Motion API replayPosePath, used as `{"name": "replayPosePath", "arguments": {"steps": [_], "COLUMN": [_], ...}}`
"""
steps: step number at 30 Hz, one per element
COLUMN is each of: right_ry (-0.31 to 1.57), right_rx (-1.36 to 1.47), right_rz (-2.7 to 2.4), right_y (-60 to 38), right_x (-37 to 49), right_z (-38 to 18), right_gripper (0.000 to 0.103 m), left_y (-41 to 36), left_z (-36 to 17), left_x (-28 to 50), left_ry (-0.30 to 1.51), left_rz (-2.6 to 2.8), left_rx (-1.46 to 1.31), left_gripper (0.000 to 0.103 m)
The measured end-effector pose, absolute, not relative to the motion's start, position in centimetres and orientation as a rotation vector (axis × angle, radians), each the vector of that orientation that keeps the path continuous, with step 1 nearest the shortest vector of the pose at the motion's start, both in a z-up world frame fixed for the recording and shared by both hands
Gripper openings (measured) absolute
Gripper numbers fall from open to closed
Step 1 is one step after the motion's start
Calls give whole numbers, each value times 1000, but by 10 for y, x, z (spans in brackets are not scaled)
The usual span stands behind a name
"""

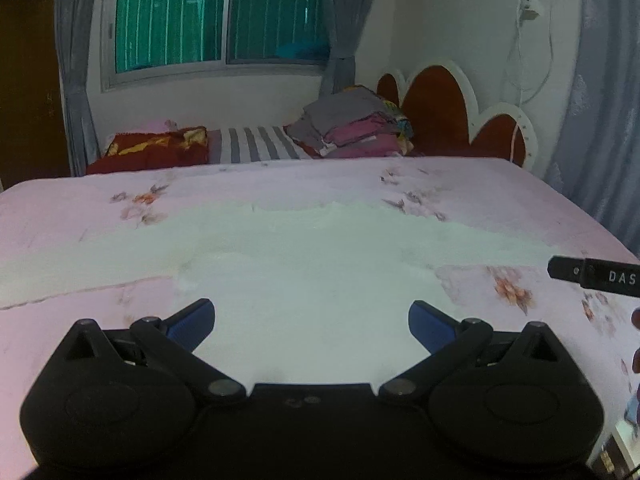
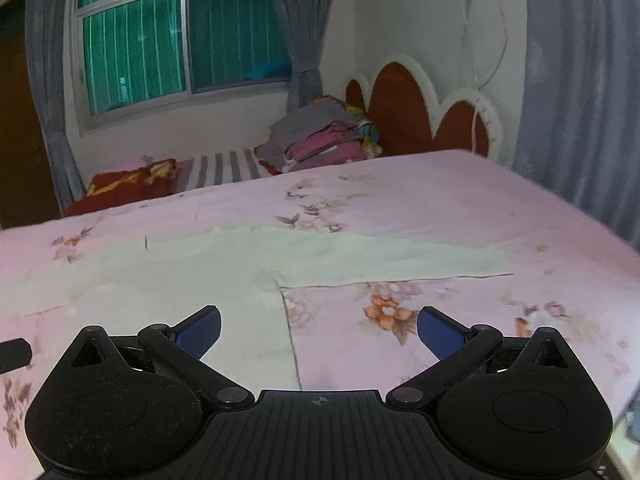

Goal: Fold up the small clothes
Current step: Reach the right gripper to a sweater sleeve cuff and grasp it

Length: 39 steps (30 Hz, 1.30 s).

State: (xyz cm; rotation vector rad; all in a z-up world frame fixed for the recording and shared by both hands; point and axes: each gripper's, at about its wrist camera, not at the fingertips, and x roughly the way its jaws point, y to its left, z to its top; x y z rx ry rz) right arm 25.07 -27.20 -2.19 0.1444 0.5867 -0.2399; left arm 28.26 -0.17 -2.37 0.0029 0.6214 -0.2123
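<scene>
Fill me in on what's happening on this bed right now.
A person holds two black handheld grippers with blue pads over a pale white-green garment spread flat on the pink floral bedsheet. The left gripper and the right gripper are both open and hold nothing. No fold has been made yet. A stack of folded clothes sits near the red headboard.

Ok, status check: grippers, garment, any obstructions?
Left gripper open, right gripper open, both empty. Pale white-green cloth garment spread flat on pink floral bedsheet, unfolded. Nothing on it.
</scene>
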Motion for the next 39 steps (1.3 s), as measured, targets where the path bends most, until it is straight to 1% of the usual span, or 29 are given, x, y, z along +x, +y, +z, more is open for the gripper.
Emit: {"name": "replayPosePath", "arguments": {"steps": [4, 11, 19, 20, 21, 22, 32, 39], "right_ry": [600, 626, 642, 646, 655, 679, 687, 637], "right_rx": [208, 280, 332, 347, 366, 393, 609, 672], "right_rz": [-236, -323, -420, -433, -442, -460, -581, -587], "right_y": [-317, -406, -486, -494, -504, -515, -589, -607], "right_x": [287, 339, 362, 362, 362, 364, 360, 360], "right_z": [-33, -52, -81, -86, -92, -99, -147, -153], "right_gripper": [103, 103, 102, 93, 63, 54, 54, 54], "left_y": [-23, -68, -100, -103, -106, -108, -125, -124], "left_z": [-24, -40, -64, -66, -67, -69, -87, -94], "left_x": [321, 380, 417, 421, 424, 426, 454, 466], "left_ry": [624, 702, 787, 793, 796, 797, 840, 861], "left_rz": [-180, -151, -125, -121, -113, -104, -78, -69], "left_rx": [4, 6, 35, 37, 42, 49, 82, 68], "left_gripper": [103, 103, 103, 103, 103, 103, 103, 103]}}
